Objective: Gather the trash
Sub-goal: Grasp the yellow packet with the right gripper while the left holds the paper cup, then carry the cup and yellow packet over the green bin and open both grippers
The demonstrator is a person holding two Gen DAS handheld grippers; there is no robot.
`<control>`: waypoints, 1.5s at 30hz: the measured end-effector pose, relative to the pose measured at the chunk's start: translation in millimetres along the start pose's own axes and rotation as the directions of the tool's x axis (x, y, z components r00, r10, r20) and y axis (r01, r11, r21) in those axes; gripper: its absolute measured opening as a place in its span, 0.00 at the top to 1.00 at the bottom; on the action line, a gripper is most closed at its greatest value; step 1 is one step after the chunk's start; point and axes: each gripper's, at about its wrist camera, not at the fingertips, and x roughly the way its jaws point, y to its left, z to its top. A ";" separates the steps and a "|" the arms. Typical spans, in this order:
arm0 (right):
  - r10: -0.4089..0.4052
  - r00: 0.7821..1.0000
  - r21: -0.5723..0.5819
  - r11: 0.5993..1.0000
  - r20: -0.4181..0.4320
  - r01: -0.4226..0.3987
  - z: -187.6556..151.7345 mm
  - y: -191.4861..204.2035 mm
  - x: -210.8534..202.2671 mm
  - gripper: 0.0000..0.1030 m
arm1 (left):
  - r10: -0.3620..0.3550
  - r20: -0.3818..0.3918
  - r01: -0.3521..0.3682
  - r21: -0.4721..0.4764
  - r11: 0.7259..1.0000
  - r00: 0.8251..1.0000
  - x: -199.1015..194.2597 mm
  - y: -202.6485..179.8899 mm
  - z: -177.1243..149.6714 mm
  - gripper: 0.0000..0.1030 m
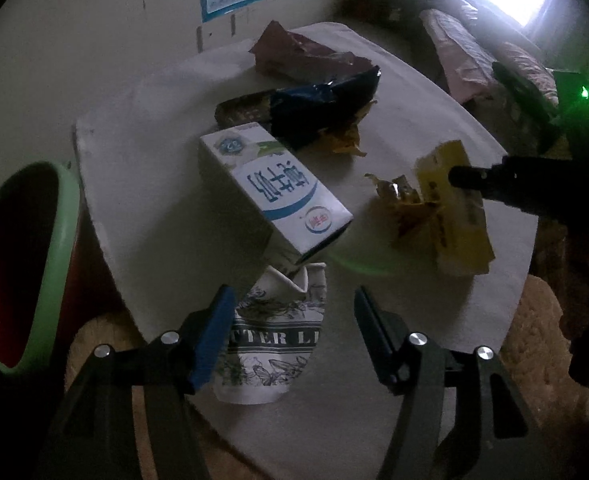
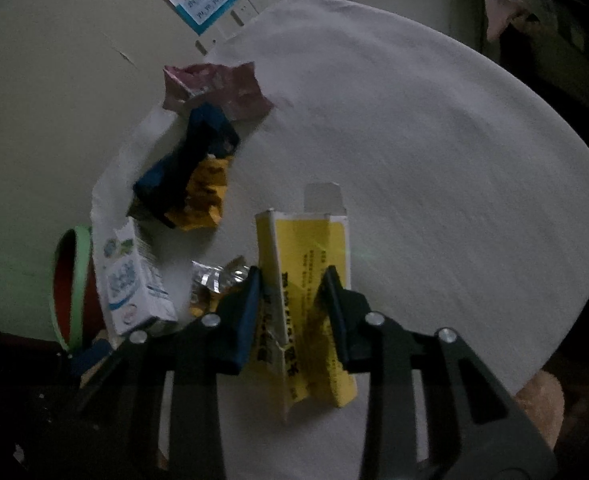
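While the left gripper [image 1: 290, 332] hangs with jaws spread around a crumpled white printed paper cup [image 1: 274, 344] without touching it, the right gripper [image 2: 294, 292] has its jaws clamped on a flattened yellow cardboard box [image 2: 306, 280] lying on the white round table [image 2: 454, 160], milk carton [image 1: 274, 192] just beside.

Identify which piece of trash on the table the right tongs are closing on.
The yellow box: it sits between the right tongs, whose pads touch its sides. The milk carton, blue wrapper and pink wrapper lie apart, untouched.
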 end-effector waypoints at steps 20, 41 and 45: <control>0.038 0.994 0.019 0.999 0.103 -0.040 -15.5 3.9 -43.7 0.69 | -0.050 -0.077 0.046 -0.053 0.998 0.996 23.9 9.3 -8.5 0.55; 0.061 0.977 -0.129 0.991 0.205 -0.035 -16.3 73.9 -95.1 0.69 | -0.003 0.262 0.018 -0.054 0.998 0.965 -92.1 36.9 12.1 0.58; 0.068 0.977 -0.158 0.987 0.200 -0.036 -17.7 89.9 -94.9 0.69 | 0.024 0.304 0.003 -0.089 0.996 0.952 -102.5 53.0 20.7 0.58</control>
